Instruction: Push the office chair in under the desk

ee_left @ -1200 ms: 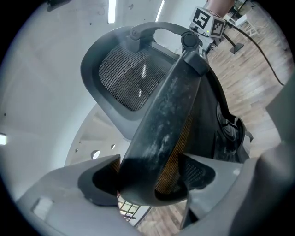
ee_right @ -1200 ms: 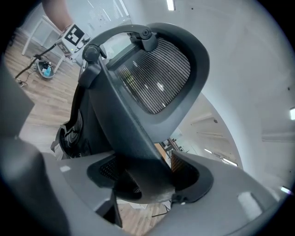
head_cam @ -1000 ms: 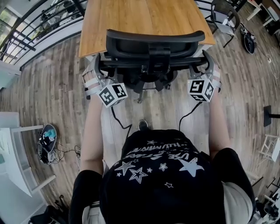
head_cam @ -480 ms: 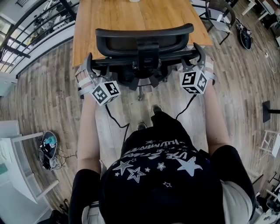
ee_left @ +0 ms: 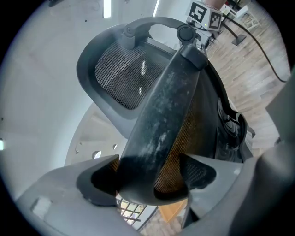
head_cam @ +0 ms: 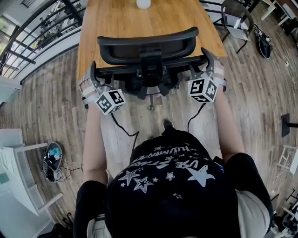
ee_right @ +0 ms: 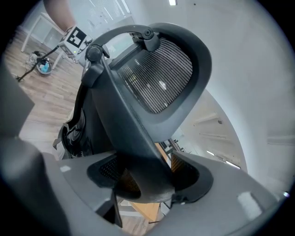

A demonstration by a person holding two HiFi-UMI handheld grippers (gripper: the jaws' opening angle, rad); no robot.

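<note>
The black mesh office chair stands with its back to me at the near edge of the wooden desk; its seat is hidden under the desk top. My left gripper is shut on the left edge of the backrest frame. My right gripper is shut on the right edge of the backrest frame. In the left gripper view the frame fills the gap at that gripper. The right gripper clamps its own edge likewise. The headrest rises above both.
A small white object sits on the desk's far part. Another chair stands at the back right, a railing at the back left. A white table and tangled cables lie left, a black stand right.
Both grippers and the chair have moved forward toward the desk, and the chair sits further in under it. The person has stepped forward behind it.
</note>
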